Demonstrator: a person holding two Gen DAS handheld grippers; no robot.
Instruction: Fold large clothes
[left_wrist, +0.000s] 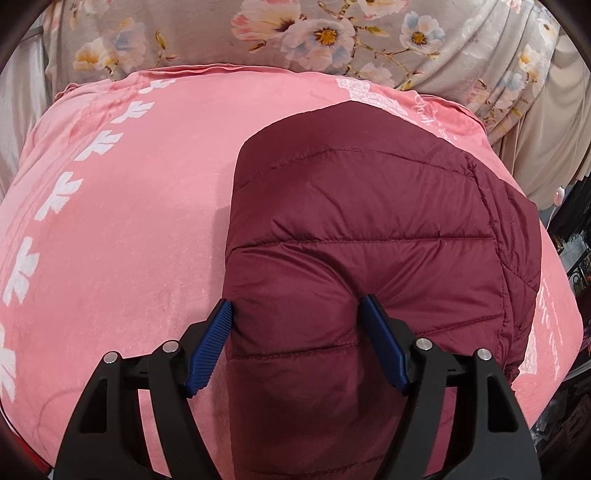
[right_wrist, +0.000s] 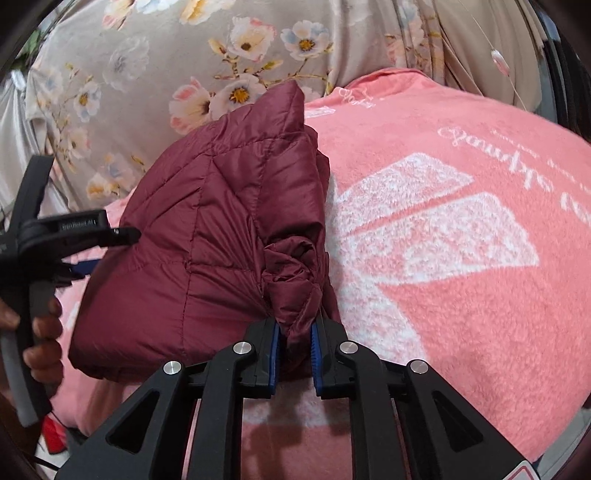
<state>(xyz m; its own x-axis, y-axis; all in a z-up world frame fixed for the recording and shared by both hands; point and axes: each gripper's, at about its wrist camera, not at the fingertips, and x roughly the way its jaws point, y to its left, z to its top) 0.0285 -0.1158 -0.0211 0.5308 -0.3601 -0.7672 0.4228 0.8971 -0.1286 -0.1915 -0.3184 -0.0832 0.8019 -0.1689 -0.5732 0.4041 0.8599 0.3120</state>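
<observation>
Maroon puffer jacket (left_wrist: 369, 229) folded on pink blanket (left_wrist: 129, 221), left tongs (left_wrist: 295, 314) spread astride its edge, right tongs (right_wrist: 295, 334) pinching bunched jacket fabric

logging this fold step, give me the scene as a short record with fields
garment: maroon puffer jacket, folded into a bundle
surface: pink blanket with white print
backdrop: floral sheet
left gripper: fingers apart, pressed against either side of a jacket fold
right gripper: shut on a bunched edge of the jacket
jacket position: partly lifted at the right gripper's end
</observation>
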